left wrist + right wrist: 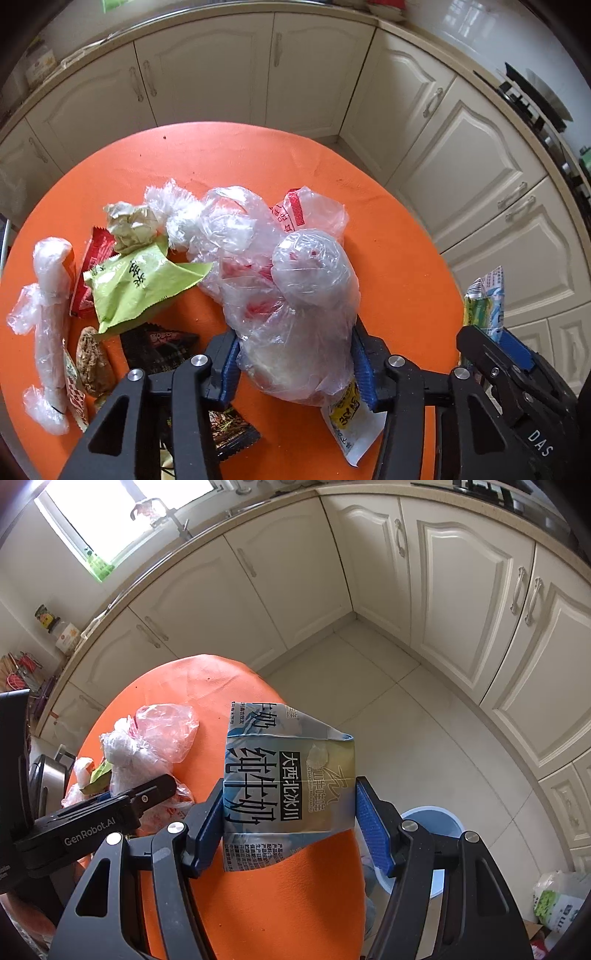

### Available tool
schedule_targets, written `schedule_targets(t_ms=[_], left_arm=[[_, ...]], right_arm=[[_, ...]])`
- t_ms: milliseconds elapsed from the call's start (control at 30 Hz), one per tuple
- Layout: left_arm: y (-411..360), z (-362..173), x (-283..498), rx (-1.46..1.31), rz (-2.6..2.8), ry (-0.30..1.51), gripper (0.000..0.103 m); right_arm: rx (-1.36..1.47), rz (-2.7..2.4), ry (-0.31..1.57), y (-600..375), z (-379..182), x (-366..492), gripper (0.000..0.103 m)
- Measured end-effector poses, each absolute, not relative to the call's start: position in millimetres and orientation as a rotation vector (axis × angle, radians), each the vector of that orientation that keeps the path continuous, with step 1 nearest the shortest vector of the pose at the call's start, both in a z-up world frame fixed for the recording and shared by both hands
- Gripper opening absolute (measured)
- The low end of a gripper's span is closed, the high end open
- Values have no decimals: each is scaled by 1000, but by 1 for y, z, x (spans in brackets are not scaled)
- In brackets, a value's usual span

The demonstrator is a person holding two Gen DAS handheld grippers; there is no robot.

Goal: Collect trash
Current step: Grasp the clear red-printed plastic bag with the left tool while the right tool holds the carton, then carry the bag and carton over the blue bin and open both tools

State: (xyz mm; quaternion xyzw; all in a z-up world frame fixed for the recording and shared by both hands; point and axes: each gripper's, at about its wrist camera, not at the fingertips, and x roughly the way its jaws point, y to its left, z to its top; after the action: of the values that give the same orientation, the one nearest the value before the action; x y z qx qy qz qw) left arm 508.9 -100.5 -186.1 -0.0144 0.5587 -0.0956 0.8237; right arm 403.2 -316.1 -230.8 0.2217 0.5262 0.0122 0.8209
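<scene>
Left wrist: left claw (297, 363) clamps plastic bag (291, 295); right claw (290, 834) grips milk carton (290, 782).

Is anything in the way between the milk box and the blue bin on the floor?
Nothing visible blocks it. The milk carton sits in the right gripper above the orange table's edge, and the blue bin stands on the floor just beyond.

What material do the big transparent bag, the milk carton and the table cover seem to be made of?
Transparent bag: thin glossy plastic film; it crinkles and red print shows through.
Milk carton: probably coated paperboard, with sharp folds and a printed sheen.
Table cover: matte orange, perhaps leather-like vinyl; it shows soft wrinkles.
</scene>
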Motion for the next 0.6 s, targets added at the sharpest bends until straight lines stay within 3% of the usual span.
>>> schedule_targets(t_ms=[600], left_arm=[[-157,-133,405,85,-348,1077,45]], right_arm=[[491,-91,1030,-348,-172,313,67]])
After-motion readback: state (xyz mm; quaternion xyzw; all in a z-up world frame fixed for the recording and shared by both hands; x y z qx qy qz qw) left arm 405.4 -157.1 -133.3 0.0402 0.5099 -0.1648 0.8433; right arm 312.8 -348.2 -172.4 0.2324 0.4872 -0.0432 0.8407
